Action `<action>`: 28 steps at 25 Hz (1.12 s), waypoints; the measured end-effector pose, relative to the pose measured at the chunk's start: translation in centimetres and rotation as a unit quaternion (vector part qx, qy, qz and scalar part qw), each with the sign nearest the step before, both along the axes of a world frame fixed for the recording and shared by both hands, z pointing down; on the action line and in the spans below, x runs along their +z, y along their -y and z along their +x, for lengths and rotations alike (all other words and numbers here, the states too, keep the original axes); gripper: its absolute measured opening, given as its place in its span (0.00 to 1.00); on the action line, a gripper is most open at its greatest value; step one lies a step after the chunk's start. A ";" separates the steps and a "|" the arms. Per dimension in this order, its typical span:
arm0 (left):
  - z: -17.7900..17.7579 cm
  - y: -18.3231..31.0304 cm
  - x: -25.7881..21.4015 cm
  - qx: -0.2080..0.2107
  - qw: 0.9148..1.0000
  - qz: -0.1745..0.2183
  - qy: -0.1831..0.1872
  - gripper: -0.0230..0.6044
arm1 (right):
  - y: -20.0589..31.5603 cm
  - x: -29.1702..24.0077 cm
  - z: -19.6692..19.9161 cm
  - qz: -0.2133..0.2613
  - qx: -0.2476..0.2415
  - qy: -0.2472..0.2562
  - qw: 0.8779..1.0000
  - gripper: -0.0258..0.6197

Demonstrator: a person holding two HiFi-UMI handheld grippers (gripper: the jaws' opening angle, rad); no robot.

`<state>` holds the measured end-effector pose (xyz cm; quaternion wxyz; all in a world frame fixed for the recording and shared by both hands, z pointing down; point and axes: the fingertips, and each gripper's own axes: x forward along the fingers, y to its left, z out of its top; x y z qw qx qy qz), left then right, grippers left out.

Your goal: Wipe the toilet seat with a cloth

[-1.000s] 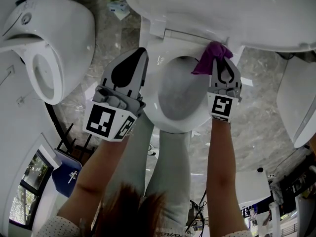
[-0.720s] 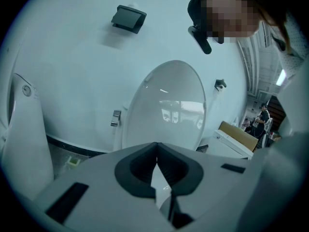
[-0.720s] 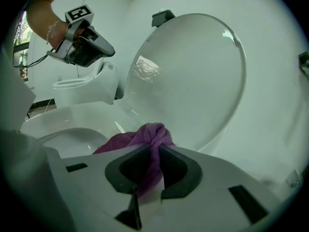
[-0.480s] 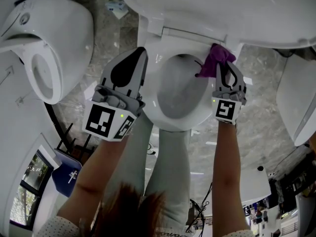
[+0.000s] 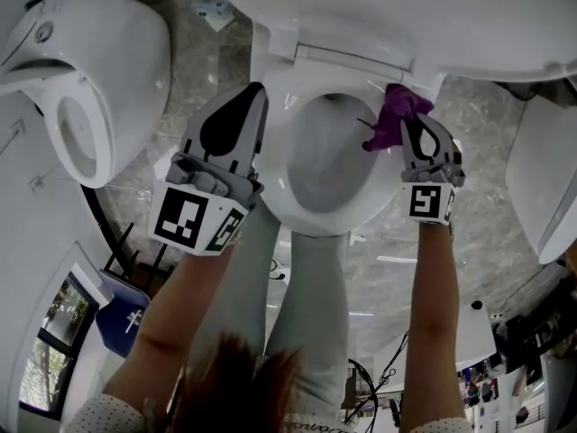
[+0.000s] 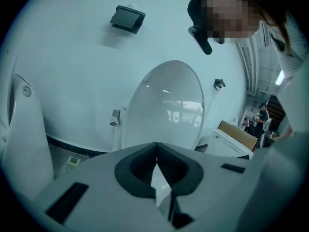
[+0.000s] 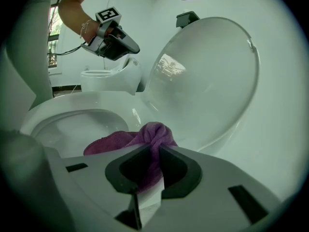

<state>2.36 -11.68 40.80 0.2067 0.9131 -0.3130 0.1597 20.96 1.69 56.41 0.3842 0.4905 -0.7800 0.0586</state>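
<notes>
My right gripper (image 5: 410,126) pinches the cloth (image 5: 393,114) at the toilet seat (image 5: 276,142)'s rear. My left gripper (image 5: 256,96) is closed, empty. A loosely pinched fold may slip free.

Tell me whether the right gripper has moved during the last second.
Yes. The right gripper, holding the purple cloth, slid rightward in the head view, across the rim of the toilet seat.

Purple cloth (image 5: 394,115), bunched, pressed on the white toilet seat (image 5: 281,156), rear right. Pinched in right gripper (image 5: 407,123).
</notes>
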 end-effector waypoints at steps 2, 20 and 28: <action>0.0 -0.1 0.0 0.001 1.000 -0.001 0.000 0.04 | -0.3 0.2 -0.1 -0.007 -0.019 -0.001 1.000 0.15; -0.6 0.0 0.0 -0.005 1.000 -0.004 -0.001 0.04 | -2.7 1.4 -1.6 -0.088 -0.239 -0.018 0.967 0.14; -0.8 0.0 0.0 -0.009 1.000 -0.004 -0.002 0.04 | -3.7 1.6 -2.0 -0.121 -0.291 0.014 0.949 0.14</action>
